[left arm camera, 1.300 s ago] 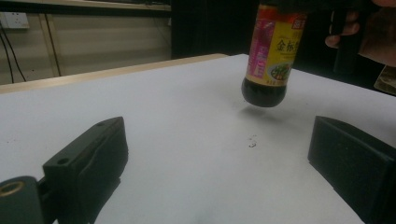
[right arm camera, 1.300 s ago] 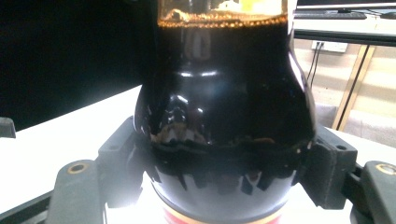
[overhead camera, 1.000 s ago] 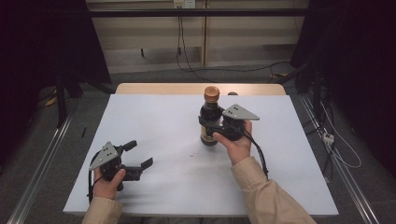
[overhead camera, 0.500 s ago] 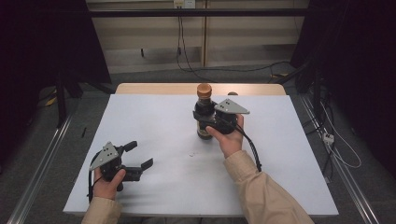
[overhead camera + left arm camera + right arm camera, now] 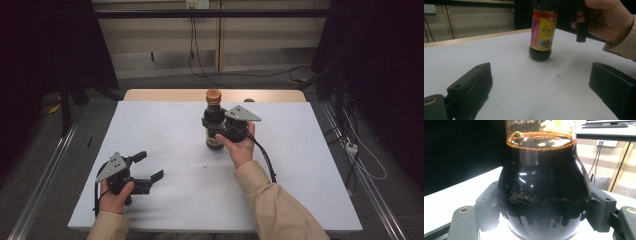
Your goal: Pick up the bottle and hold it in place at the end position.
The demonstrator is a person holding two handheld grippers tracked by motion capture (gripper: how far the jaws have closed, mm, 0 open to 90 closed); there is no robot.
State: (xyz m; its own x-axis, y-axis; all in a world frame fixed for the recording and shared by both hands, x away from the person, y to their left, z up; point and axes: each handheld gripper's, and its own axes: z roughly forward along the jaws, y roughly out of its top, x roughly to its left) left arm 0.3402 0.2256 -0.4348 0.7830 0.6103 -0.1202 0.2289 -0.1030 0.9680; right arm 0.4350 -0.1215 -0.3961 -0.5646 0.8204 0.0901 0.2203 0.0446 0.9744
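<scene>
A dark soy sauce bottle (image 5: 214, 111) with a brown cap and a yellow and pink label stands upright on the white table (image 5: 300, 165), a little beyond its middle. My right gripper (image 5: 212, 125) is shut on the bottle's rounded shoulder, with a jaw pressed against each side of the glass (image 5: 544, 182). The liquid's surface shows just above the jaws. My left gripper (image 5: 150, 166) rests near the front left corner, open, with nothing between its jaws (image 5: 540, 75). From there the bottle (image 5: 542, 32) stands ahead, with the right hand (image 5: 609, 22) beside it.
A wooden strip (image 5: 170, 95) runs along the table's far edge. A few dark specks (image 5: 205, 165) lie on the white top in front of the bottle. Metal rails flank the table on both sides, and cables (image 5: 360, 160) trail over the floor at the right.
My right gripper has carried the bottle a short way to the left across the table. The left gripper has stayed where it was.
</scene>
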